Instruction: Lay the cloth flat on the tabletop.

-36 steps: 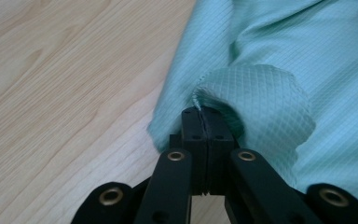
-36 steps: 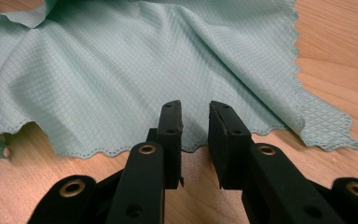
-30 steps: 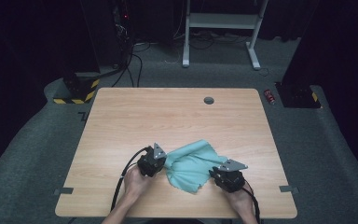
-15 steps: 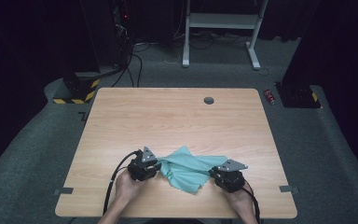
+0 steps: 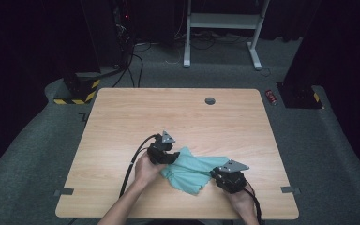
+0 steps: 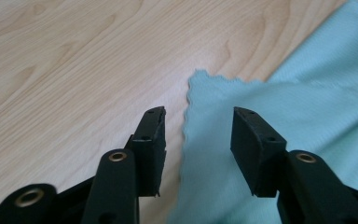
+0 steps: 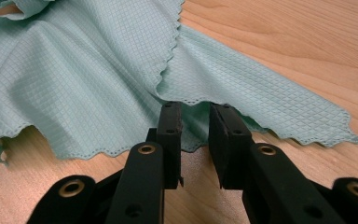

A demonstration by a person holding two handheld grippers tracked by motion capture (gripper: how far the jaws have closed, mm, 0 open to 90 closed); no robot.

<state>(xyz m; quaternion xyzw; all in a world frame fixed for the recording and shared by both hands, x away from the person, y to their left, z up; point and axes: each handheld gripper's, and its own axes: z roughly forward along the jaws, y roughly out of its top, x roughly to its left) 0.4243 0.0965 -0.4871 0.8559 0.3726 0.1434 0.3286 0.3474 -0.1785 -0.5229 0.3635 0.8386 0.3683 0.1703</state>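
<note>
Your left hand-held gripper [image 6: 196, 140] had just been opening, released, nothing between its jaws; the crumpled pale-teal waffle-weave cloth [image 6: 303, 107] lay just ahead-right (its scalloped edge nearest).

Left gripper [image 5: 168, 156] fingers [image 6: 151, 135] just parted.

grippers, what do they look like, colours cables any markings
Both grippers, left and right, are black with two blocky jaws, brass-coloured pivot rivets and a grey three-cornered plate on top. A black cable trails from each. No markings show. The person's forearms are bare, no sleeves.
</note>
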